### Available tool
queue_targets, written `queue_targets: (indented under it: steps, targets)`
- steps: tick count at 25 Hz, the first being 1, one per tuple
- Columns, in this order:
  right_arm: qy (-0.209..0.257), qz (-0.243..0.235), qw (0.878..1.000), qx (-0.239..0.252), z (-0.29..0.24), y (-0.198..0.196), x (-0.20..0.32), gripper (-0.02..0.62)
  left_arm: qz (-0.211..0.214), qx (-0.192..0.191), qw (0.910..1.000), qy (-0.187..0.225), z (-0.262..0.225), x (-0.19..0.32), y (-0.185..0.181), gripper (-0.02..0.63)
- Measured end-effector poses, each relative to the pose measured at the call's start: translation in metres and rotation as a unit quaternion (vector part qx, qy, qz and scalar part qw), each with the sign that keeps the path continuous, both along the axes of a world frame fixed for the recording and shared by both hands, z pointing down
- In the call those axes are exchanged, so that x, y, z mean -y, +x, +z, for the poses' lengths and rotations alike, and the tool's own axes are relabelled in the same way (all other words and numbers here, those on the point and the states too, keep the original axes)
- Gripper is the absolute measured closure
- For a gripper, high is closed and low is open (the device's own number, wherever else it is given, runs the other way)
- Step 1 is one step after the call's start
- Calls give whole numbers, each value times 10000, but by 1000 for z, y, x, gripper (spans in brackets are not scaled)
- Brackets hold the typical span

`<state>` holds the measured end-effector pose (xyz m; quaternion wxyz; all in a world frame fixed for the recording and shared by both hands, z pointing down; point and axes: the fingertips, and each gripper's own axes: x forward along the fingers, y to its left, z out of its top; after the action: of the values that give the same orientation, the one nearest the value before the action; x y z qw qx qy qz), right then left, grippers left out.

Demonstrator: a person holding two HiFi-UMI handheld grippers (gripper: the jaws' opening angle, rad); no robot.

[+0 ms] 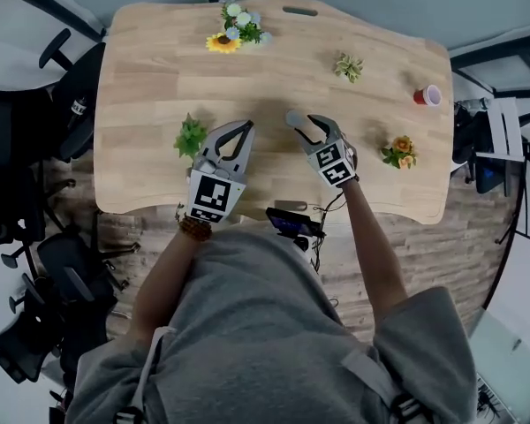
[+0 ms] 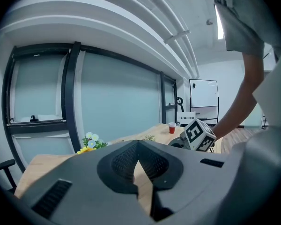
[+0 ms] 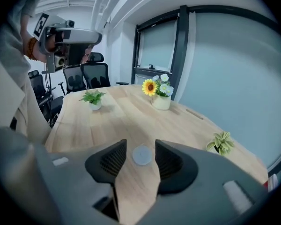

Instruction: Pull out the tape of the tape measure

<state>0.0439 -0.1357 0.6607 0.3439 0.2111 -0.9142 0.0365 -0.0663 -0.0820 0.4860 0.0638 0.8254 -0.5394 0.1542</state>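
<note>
The tape measure [image 1: 294, 117] is a small round pale-grey disc lying flat on the wooden table [image 1: 159, 69], near the middle. In the right gripper view the tape measure [image 3: 142, 155] sits between the two dark pads, with a sliver of table showing on each side of it. My right gripper [image 1: 306, 124] [image 3: 140, 147] is open around it, angled down at the table. My left gripper [image 1: 246, 127] [image 2: 138, 145] hovers to its left, shut, its tips meeting with nothing between them. No tape is drawn out.
A sunflower pot [image 1: 234, 29] stands at the far edge. A small green plant [image 1: 191, 137] sits just left of the left gripper. Another plant [image 1: 348, 66], a red cup [image 1: 427, 95] and an orange flower pot [image 1: 399, 151] stand on the right. Office chairs [image 1: 35, 148] crowd the left.
</note>
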Motion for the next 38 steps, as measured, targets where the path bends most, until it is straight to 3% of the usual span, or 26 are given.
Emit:
queue_targets:
  steps: [12,25,33,36,38]
  targets:
    - [-471,-51,9981,-387,54,-7,6,345,-192,34,9997,-133,11,-7,-19,597]
    - [-701,223,9957,-566,84,-20,17,313,-250,59,9994,-221,19,-9,-28,597]
    - [-1105,557,9910,-515,95,-17,20,316,-251,38,9994,-253,21,-7,-31,597]
    - [-1220,652,9892,-479,96,-17,20,370,-220,12,9995,-239,21,-6,-31,597]
    - [-1217,700,9886,-539,97,-16,20,370,-159,-87,9997,-179,18,-4,-29,597]
